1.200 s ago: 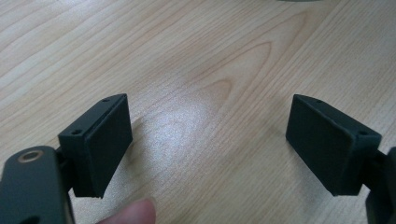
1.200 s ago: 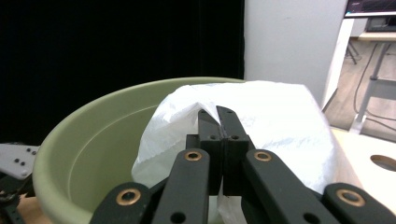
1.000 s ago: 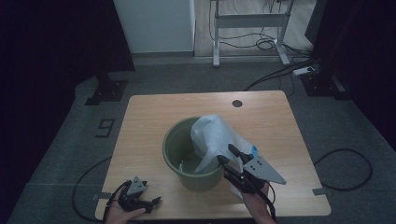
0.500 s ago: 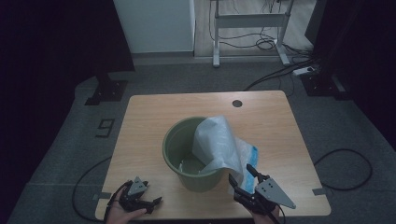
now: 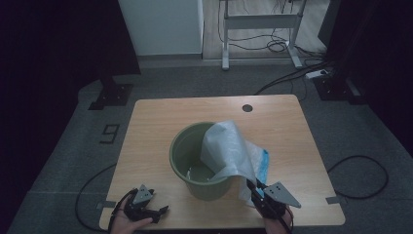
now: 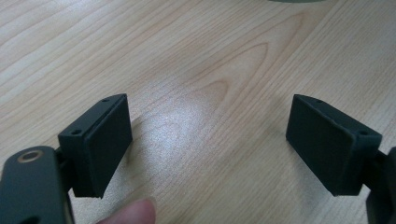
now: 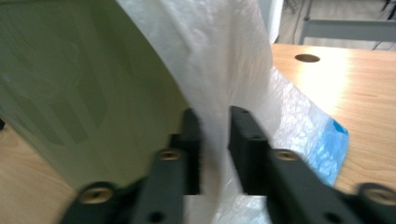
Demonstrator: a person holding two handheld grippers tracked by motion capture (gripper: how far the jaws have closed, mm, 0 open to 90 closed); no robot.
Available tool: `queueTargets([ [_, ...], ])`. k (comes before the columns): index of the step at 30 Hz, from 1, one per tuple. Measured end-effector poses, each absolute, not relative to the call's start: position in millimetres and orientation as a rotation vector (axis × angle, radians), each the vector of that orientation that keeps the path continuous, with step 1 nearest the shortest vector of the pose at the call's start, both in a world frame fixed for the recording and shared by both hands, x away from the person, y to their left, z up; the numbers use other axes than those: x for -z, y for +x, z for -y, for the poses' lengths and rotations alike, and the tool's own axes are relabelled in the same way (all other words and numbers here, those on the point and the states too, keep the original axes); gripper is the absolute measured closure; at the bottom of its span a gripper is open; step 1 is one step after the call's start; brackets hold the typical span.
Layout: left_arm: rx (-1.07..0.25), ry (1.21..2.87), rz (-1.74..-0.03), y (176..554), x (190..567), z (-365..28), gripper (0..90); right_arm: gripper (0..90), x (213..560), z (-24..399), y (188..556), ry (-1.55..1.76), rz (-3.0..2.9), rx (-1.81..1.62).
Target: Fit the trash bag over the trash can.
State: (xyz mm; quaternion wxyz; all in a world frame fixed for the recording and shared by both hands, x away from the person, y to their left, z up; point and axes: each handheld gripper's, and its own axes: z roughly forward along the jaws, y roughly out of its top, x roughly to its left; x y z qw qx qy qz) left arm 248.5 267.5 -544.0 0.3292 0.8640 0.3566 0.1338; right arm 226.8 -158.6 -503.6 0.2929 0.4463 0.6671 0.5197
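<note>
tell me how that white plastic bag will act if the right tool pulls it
The bag is probably floppy and light: thin, crinkled film draped over the bucket rim. Pinched between the right tool pads, it may stretch or slip.

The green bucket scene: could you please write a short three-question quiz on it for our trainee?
1. True or false: the white plastic bag lies flat on the table, apart from the green bucket.
2. Which gripper has the bag between its jaws? A) left gripper B) right gripper C) both
3. Fill in: the left gripper's jaws stand wide apart over bare ____.

Key
1. False: the bag drapes over the bucket's rim, part inside, part hanging down the outside.
2. B: its jaws have just been closing, with the bag's film between them.
3. Wood: the tabletop, with nothing between the jaws.
</note>
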Motion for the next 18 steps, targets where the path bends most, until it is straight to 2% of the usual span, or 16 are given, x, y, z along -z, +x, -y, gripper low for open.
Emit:
queueTargets([
  [1,-0.35,2.261,-0.932,248.4,543.9,-267.5,14.0,84.7,502.9,160.5,228.1,1.186,-1.779,-1.381],
  [3,-0.354,2.264,-0.932,248.2,543.6,-267.4,14.0,88.6,500.6,164.9,229.1,1.19,-1.767,-1.379],
  [9,-0.386,2.229,-0.951,247.3,539.1,-267.3,13.7,88.8,479.8,179.6,230.8,1.148,-1.688,-1.366],
  [18,-0.43,2.13,-0.989,245.8,526.3,-270.8,13.7,88.8,406.9,190.6,243.0,1.045,-1.513,-1.491],
])
